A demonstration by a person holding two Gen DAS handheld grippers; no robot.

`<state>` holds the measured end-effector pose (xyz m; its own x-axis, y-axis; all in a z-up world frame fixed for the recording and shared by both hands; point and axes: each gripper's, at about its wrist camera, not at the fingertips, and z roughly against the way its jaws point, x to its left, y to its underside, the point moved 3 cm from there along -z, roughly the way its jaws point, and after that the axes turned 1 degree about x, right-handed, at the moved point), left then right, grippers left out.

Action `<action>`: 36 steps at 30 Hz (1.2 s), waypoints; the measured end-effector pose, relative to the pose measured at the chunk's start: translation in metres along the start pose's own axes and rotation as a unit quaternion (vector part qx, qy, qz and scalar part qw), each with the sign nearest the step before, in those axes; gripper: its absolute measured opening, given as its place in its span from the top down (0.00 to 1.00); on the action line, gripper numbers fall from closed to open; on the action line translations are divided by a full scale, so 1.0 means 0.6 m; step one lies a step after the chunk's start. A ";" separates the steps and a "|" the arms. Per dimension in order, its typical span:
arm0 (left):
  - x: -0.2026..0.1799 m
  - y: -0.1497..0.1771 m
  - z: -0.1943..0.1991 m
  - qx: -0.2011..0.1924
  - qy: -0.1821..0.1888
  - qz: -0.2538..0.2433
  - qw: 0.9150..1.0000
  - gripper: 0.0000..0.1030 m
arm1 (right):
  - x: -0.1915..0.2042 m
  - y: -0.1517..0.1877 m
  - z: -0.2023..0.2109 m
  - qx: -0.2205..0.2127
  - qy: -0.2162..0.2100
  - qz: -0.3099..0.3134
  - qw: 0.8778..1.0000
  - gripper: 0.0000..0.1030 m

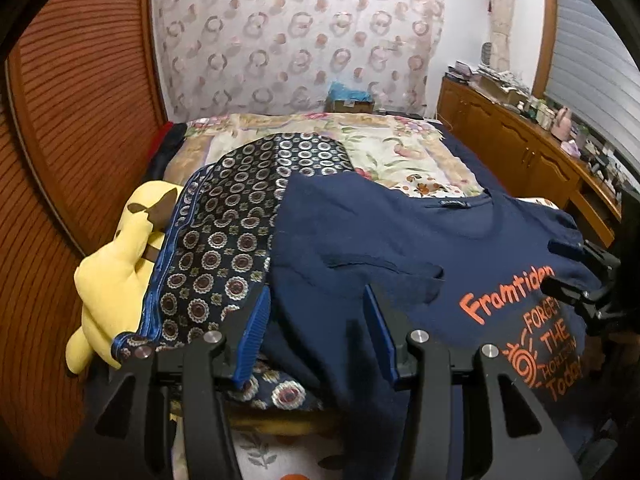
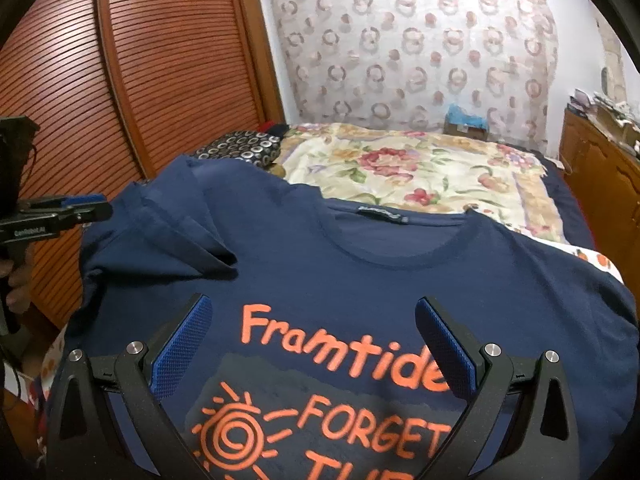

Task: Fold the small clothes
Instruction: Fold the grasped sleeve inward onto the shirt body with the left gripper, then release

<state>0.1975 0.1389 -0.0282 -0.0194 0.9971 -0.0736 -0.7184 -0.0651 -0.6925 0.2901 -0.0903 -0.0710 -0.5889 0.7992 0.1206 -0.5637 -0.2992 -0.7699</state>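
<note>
A navy T-shirt (image 1: 400,240) with orange print lies face up on the bed, collar pointing away; it fills the right wrist view (image 2: 360,264). Its left sleeve (image 2: 180,232) is creased and folded inward. My left gripper (image 1: 316,300) is open, its blue pads over the shirt's left edge, nothing between them. My right gripper (image 2: 312,312) is open just above the orange print, empty. The right gripper also shows at the right edge of the left wrist view (image 1: 576,276), and the left gripper at the left edge of the right wrist view (image 2: 80,204).
A patterned dark cloth (image 1: 240,208) lies left of the shirt, partly under it. A yellow plush toy (image 1: 120,264) sits beside a ribbed wooden wardrobe (image 2: 140,80). A floral bedspread (image 2: 420,168) covers the bed behind. A wooden cabinet (image 1: 520,148) with clutter stands at right.
</note>
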 end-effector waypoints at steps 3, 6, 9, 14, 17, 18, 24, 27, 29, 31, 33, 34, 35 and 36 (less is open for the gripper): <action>0.004 -0.012 -0.014 -0.001 0.007 0.003 1.000 0.54 | 0.003 -0.005 -0.012 0.006 -0.007 0.000 1.000 0.00; 0.010 -0.017 -0.023 -0.002 0.005 -0.005 1.000 0.57 | 0.003 -0.008 -0.023 0.013 -0.012 -0.001 1.000 0.01; 0.011 -0.012 -0.027 0.004 0.000 -0.006 1.000 0.97 | 0.004 -0.009 -0.031 0.018 -0.013 -0.002 1.000 0.01; -0.016 -0.015 0.034 -0.048 0.009 -0.024 0.999 1.00 | 0.004 0.000 -0.033 0.024 -0.013 -0.002 1.000 0.02; -0.044 -0.016 0.069 -0.060 0.035 -0.034 0.997 1.00 | 0.003 0.004 -0.032 0.024 -0.013 -0.002 1.000 0.02; -0.053 -0.015 0.075 -0.058 0.045 -0.034 0.997 1.00 | 0.003 0.004 -0.031 0.023 -0.013 -0.001 1.000 0.02; -0.131 0.012 0.091 -0.041 0.095 -0.061 0.993 0.99 | 0.001 0.006 -0.019 0.014 -0.009 0.002 1.000 0.02; -0.154 0.028 0.084 -0.022 0.116 -0.073 0.990 0.89 | -0.004 0.010 -0.009 0.011 -0.005 -0.002 1.000 0.02; -0.165 0.034 0.080 -0.016 0.106 -0.083 0.991 0.68 | -0.010 0.014 -0.003 0.009 -0.002 -0.005 1.000 0.02; -0.165 0.039 0.077 -0.014 0.089 -0.088 0.992 0.61 | -0.014 0.018 0.003 0.009 0.001 -0.007 1.000 0.02; -0.160 0.040 0.074 -0.009 0.080 -0.087 0.993 0.59 | -0.018 0.022 0.007 0.008 0.003 -0.007 1.000 0.02; -0.156 0.041 0.074 -0.009 0.077 -0.084 0.993 0.58 | -0.019 0.022 0.009 0.008 0.004 -0.008 1.000 0.02; -0.153 0.040 0.074 -0.009 0.073 -0.083 0.994 0.58 | -0.020 0.023 0.011 0.008 0.005 -0.008 1.000 0.02; -0.151 0.043 0.074 -0.008 0.070 -0.082 0.994 0.57 | -0.021 0.024 0.012 0.007 0.006 -0.009 1.000 0.02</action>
<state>0.1500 0.0485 -0.0073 0.1948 0.9792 -0.0573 -0.6921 0.0958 -0.7154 0.2851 -0.1083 -0.0791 -0.5724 0.8101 0.1269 -0.5822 -0.2925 -0.7586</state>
